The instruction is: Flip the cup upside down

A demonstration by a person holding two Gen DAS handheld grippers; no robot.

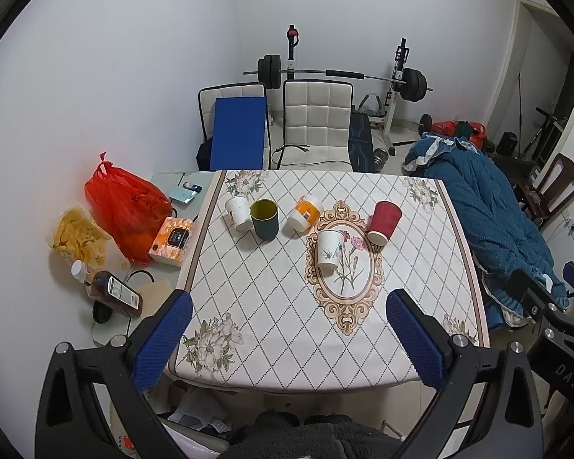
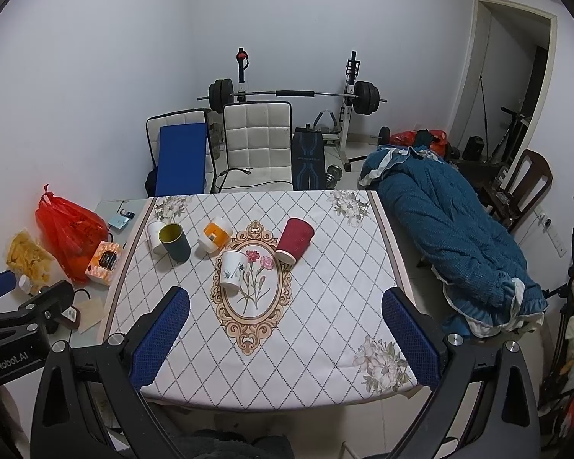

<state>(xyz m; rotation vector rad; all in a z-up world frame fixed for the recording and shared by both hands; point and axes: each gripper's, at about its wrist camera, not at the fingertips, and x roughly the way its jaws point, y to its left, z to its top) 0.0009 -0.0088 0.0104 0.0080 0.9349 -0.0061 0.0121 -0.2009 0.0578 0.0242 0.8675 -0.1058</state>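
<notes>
Both the left tongs (image 1: 287, 336) and right tongs (image 2: 287, 336) are hanging wide open and empty above the bench (image 1: 268, 306), leaving the dark green cup (image 1: 264, 218) sitting mouth-up, nothing flipped yet.

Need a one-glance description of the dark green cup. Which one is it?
On the table, look at the far-left pair of cups. The green cup stands upright beside a plain white cup, mouth open. It is the only dark one, with a yellow-green inside.

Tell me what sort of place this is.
Probably a spare room in a home, used for dining and exercise: a table with a floral cloth, a barbell rack by the wall, and padded chairs.
</notes>
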